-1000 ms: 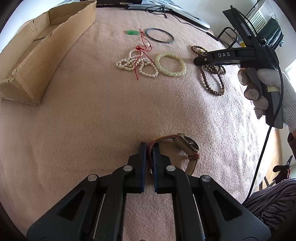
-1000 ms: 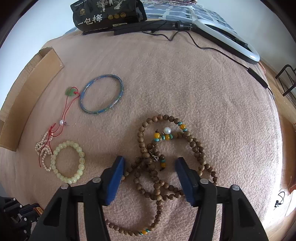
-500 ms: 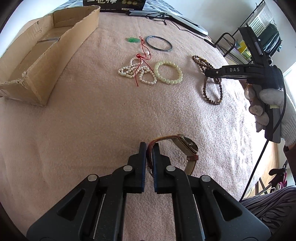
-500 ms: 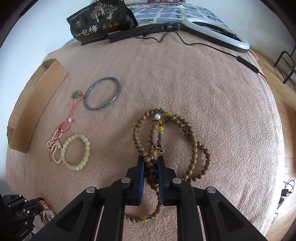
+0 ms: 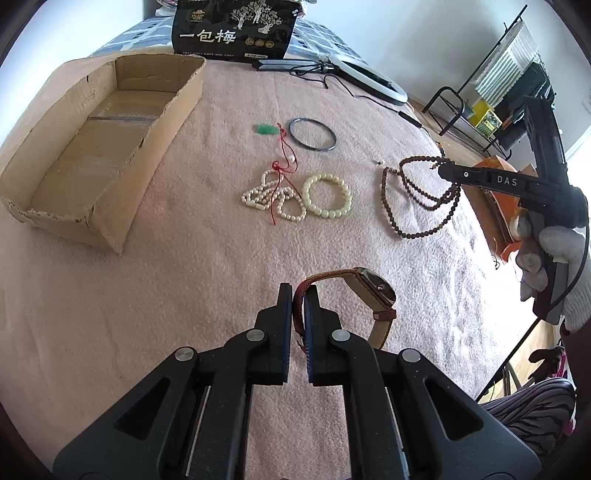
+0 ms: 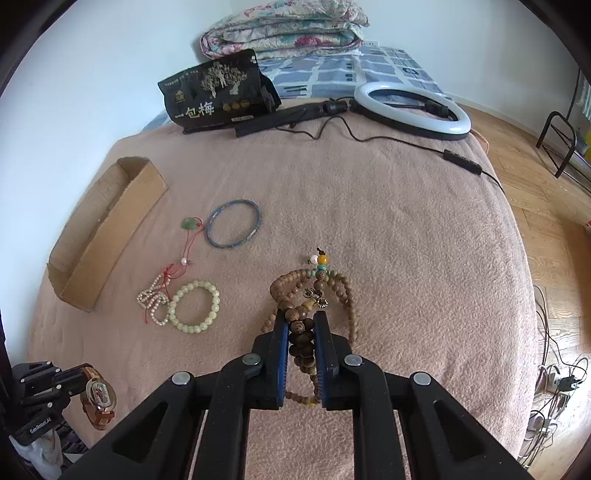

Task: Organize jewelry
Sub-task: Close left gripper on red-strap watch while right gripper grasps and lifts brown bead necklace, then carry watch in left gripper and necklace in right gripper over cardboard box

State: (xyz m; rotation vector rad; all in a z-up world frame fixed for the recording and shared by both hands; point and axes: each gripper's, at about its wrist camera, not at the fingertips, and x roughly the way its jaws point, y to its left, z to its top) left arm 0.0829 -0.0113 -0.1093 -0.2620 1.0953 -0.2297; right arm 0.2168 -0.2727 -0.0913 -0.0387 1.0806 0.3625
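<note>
My left gripper point(image 5: 298, 295) is shut on the brown strap of a wristwatch point(image 5: 373, 291) and holds it above the pink blanket; it also shows in the right wrist view point(image 6: 98, 397). My right gripper point(image 6: 301, 325) is shut on a long brown wooden bead necklace point(image 6: 314, 291), which hangs lifted from its fingers point(image 5: 424, 192). A pale green bead bracelet point(image 5: 327, 195), a white pearl strand with red cord point(image 5: 271, 195), a green pendant point(image 5: 264, 129) and a dark bangle point(image 5: 312, 133) lie on the blanket. An open cardboard box point(image 5: 92, 147) stands at the left.
A black printed bag point(image 6: 218, 92), a ring light point(image 6: 412, 110) with its cable and a folded quilt point(image 6: 284, 26) lie at the far end of the bed. An orange box point(image 5: 498, 206) sits by the right edge. Wooden floor lies to the right.
My right gripper closed on the wooden bead necklace and lifted it off the blanket. My left gripper rose with the watch, bringing the box's inside into view.
</note>
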